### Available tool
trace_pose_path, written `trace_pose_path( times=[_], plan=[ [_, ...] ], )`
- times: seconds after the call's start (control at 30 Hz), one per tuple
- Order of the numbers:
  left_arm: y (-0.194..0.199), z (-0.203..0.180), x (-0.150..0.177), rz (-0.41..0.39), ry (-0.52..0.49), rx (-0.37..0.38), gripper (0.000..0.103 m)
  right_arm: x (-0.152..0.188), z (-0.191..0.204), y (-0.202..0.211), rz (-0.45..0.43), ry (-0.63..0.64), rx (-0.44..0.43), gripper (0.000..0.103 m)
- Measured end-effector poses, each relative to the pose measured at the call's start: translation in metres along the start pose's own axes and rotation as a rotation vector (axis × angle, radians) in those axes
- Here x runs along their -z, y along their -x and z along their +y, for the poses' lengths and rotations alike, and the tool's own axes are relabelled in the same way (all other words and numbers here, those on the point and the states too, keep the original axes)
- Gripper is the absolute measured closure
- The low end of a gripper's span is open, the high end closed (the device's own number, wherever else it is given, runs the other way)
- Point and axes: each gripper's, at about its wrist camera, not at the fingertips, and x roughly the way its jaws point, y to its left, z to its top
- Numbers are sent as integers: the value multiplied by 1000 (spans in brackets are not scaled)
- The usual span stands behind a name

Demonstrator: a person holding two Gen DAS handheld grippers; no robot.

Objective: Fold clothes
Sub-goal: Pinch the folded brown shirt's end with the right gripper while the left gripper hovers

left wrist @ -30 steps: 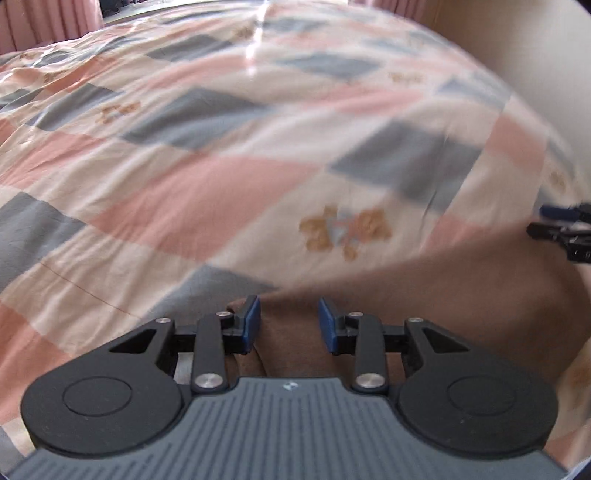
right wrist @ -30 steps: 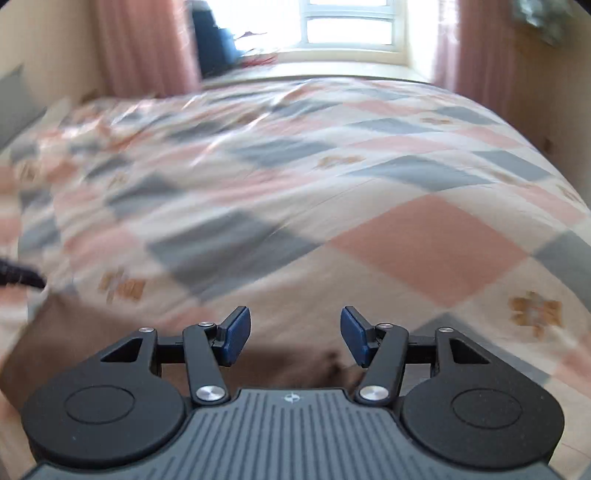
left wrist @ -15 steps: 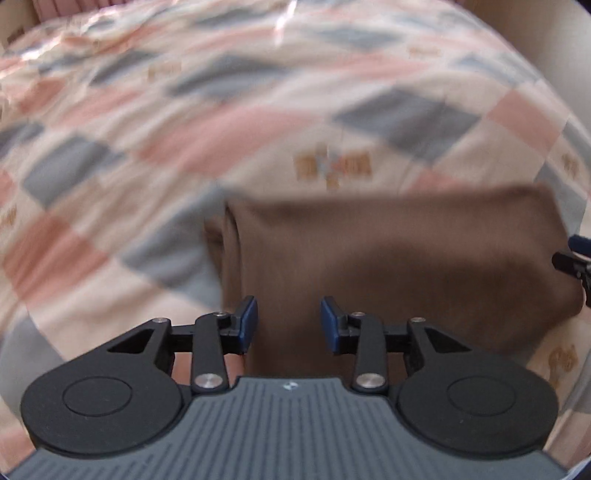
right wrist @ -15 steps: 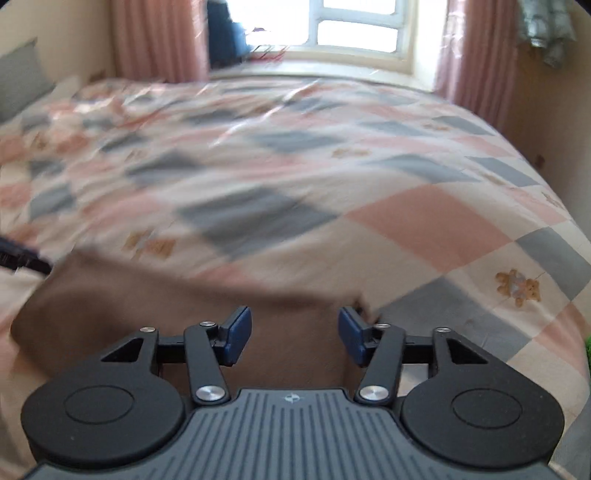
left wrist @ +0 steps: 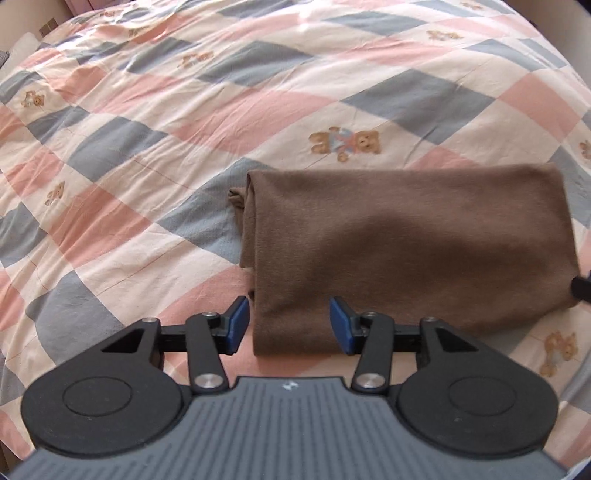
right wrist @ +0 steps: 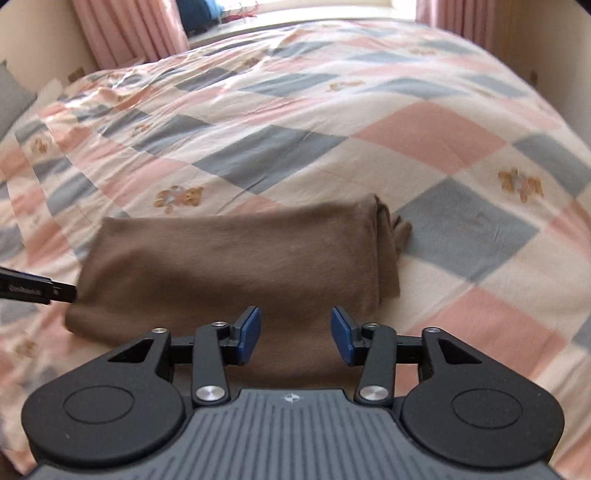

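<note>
A brown garment [left wrist: 402, 240] lies folded into a flat rectangle on the bed; it also shows in the right wrist view [right wrist: 236, 266]. My left gripper [left wrist: 290, 325] is open and empty, just above the garment's near left corner. My right gripper [right wrist: 293, 336] is open and empty, above the garment's near edge toward its right end. A dark tip of the right gripper [left wrist: 581, 286] shows at the right edge of the left wrist view. The left gripper [right wrist: 37, 290] pokes in at the left edge of the right wrist view, next to the garment's left end.
The bed carries a checked quilt [left wrist: 221, 110] in pink, grey and cream with teddy bear prints. Pink curtains [right wrist: 133, 33] and a window sill stand beyond the far edge. Cream walls [right wrist: 550, 40] flank the bed. A grey pillow [right wrist: 11, 99] lies at the far left.
Both grippers have pulled back and risen from the garment, staying open. The whole folded garment has come into view, lying flat on the quilt.
</note>
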Motion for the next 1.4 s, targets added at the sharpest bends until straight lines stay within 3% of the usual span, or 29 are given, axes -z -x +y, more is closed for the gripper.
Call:
trace_pose_path(
  times=[0.6, 0.73, 0.8, 0.93, 1.07, 1.2, 1.23, 1.4],
  plan=[
    [-12, -27, 31, 69, -29, 26, 54, 44, -14, -2, 84, -131, -56, 46],
    [-6, -35, 32, -3, -69, 159, 64, 46, -29, -5, 81, -201, -82, 45],
    [-2, -47, 37, -52, -129, 225, 64, 43, -42, -4, 70, -243, -95, 45],
    [-1, -87, 49, -125, -256, 290, 59, 28, -83, -3, 41, -344, -120, 45],
    [-2, -116, 55, -220, -397, 236, 59, 12, -123, -5, 19, -448, -185, 43],
    [-1, -95, 32, -287, -327, 274, 67, 16, -139, -11, -7, -562, -239, 41],
    [-2, -89, 24, -301, -314, 278, 73, 22, -139, -13, -12, -597, -250, 41],
    [-26, -86, -3, -354, -382, 235, 85, 52, -131, -29, -2, -705, -262, 42]
  ],
)
